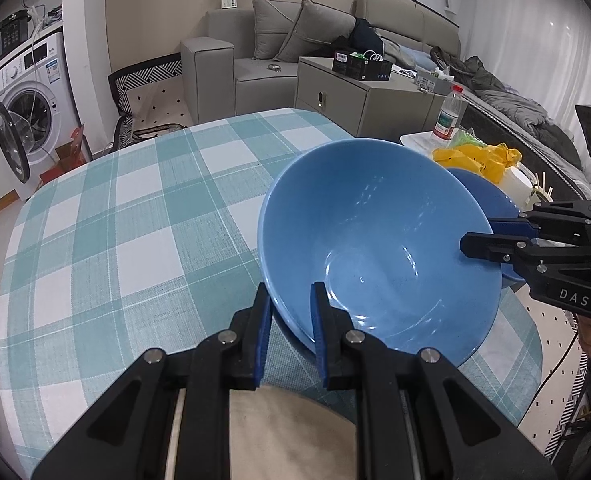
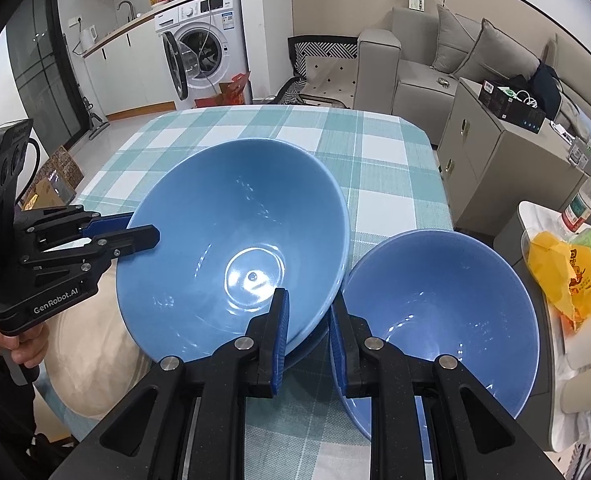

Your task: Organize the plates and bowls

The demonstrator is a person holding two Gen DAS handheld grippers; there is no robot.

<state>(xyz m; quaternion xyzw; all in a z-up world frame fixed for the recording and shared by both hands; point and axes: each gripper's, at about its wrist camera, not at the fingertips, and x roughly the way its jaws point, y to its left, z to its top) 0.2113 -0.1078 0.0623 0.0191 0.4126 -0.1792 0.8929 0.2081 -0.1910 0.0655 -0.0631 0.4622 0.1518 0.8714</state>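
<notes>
**Both grippers clamp one tilted bowl**

The left gripper (image 1: 291,308) angles down, jaws clamped on the large blue bowl's (image 1: 375,236) rim at 6 o'clock. The right gripper (image 2: 307,320) pinches the same rim at 3 o'clock. The bowl is empty, tilted over the checked tablecloth (image 1: 135,220); the smaller blue bowl (image 2: 435,304) beside it is empty too

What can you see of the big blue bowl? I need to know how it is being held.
The big blue bowl is a wide, deep, glossy bowl, ceramic by its look, light blue and empty, with glints on its inner base. It is tilted over the checked tablecloth. The left gripper is shut on its near rim, and the right gripper is shut on the opposite rim, one finger inside and one outside. A smaller blue bowl sits right beside it.
</notes>
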